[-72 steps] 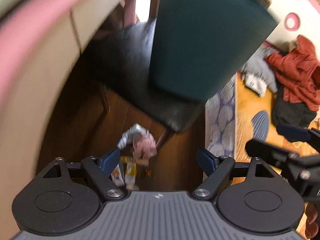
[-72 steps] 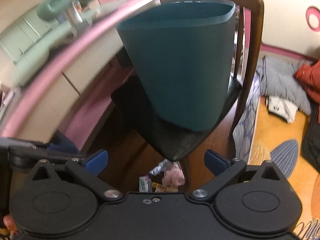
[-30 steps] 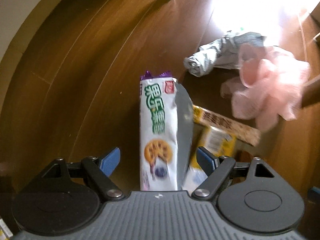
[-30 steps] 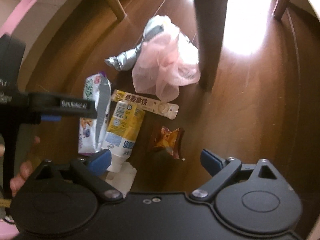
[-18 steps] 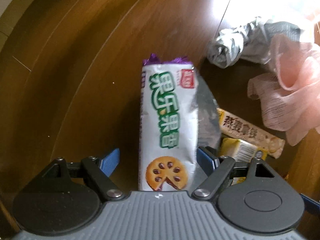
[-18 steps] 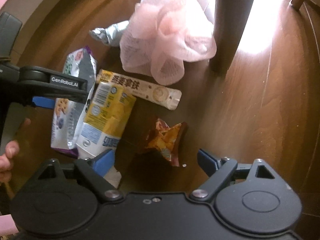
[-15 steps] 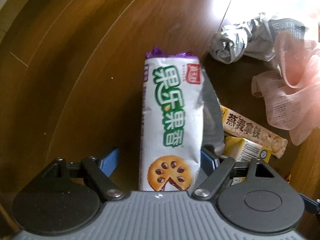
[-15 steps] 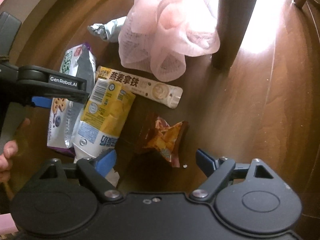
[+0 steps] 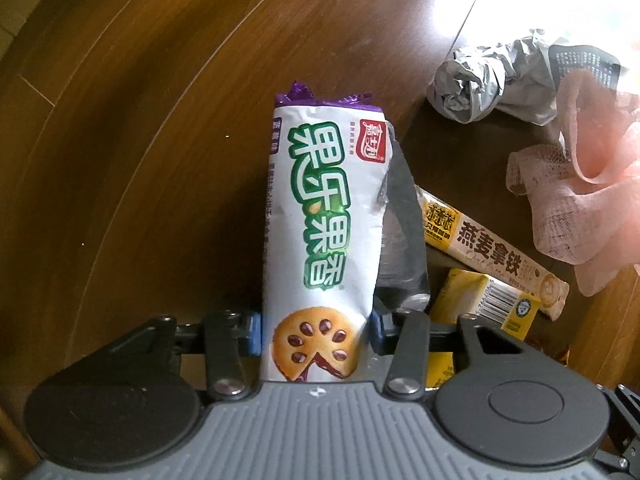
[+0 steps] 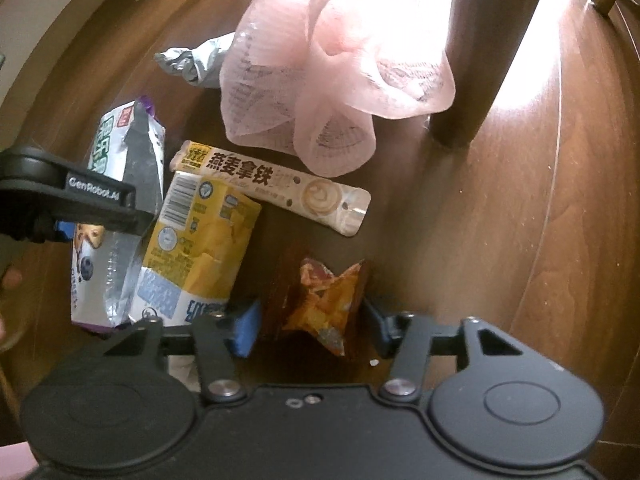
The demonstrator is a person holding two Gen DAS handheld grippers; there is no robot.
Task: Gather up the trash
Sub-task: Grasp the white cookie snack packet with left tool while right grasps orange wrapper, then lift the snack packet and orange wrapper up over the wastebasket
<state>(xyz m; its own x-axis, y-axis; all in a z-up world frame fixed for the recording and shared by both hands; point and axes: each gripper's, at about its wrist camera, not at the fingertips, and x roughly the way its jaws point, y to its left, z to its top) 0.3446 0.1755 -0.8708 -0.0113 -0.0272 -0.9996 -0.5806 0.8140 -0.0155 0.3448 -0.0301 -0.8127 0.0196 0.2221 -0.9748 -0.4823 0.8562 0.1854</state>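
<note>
Fingers of your left gripper (image 9: pixel 316 330) are closing around the white-and-green biscuit packet (image 9: pixel 320 236), the right gripper's (image 10: pixel 310 326) around the crumpled orange snack wrapper (image 10: pixel 324 300); squeeze fully before lifting off the floor.

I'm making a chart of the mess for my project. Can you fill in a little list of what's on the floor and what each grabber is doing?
Floor: dark wood
Left gripper: jaws closing on the white biscuit packet
Right gripper: jaws closing around the orange snack wrapper
Other trash: yellow carton, long coffee sachet, crumpled grey wrapper
Also there: pink mesh sponge, beside a chair leg
Trash picked up: none yet
</note>
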